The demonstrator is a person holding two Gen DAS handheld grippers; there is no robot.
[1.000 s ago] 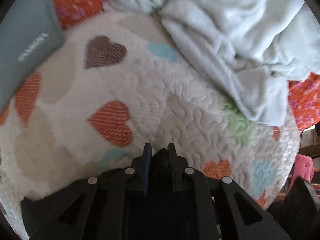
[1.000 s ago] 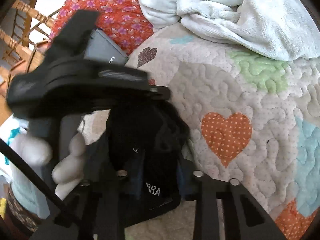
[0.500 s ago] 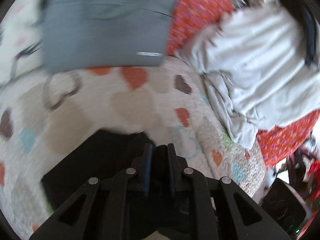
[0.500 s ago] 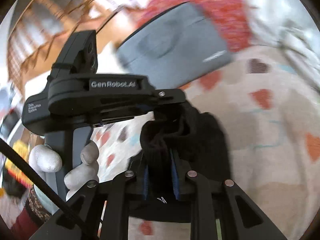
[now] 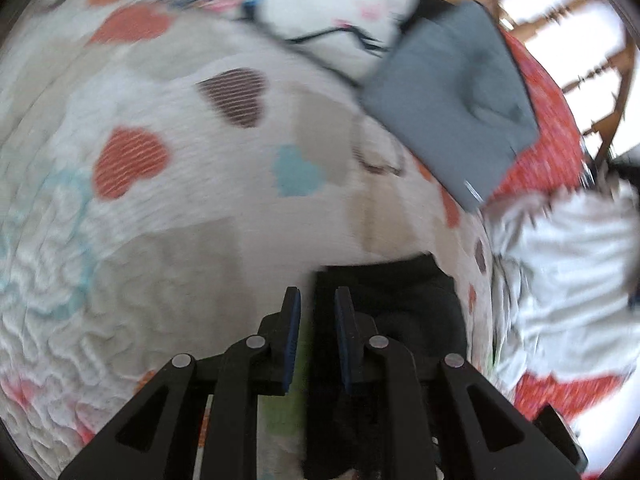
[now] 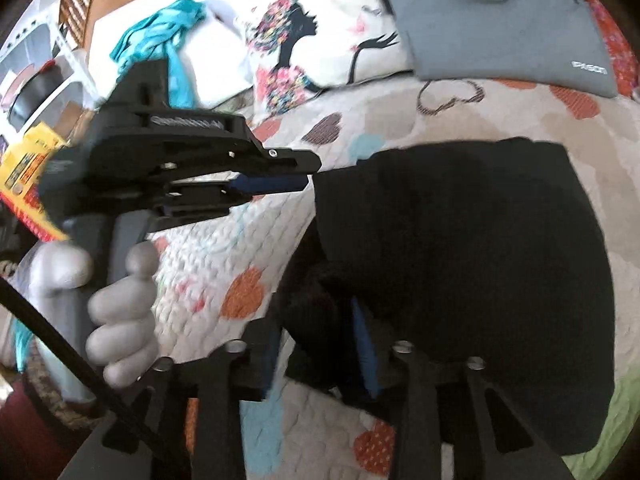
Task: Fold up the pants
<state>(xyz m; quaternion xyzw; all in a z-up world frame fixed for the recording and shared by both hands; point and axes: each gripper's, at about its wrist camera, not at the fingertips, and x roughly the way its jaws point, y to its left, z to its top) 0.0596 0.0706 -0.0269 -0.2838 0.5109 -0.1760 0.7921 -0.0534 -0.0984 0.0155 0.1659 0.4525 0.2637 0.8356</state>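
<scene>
The black pants (image 6: 472,240) lie folded in a dark slab on the heart-patterned quilt (image 6: 224,248). My right gripper (image 6: 320,344) is shut on a bunched edge of the pants at their near left corner. My left gripper (image 5: 316,304) has its jaws a little apart with nothing between them, just left of the pants' edge (image 5: 384,284). In the right wrist view the left gripper (image 6: 304,172) sits by the pants' far left corner, held by a gloved hand (image 6: 120,320).
A grey bag (image 5: 452,100) lies at the quilt's far edge, also in the right wrist view (image 6: 500,20). A white printed pillow (image 6: 320,40) sits beside it. A pale crumpled blanket (image 5: 560,280) lies right of the pants on a red floral sheet (image 5: 548,132).
Both grippers swung the pants over and laid them flat on the quilt. My left gripper let go of the black cloth and its jaws opened slightly. The right still holds.
</scene>
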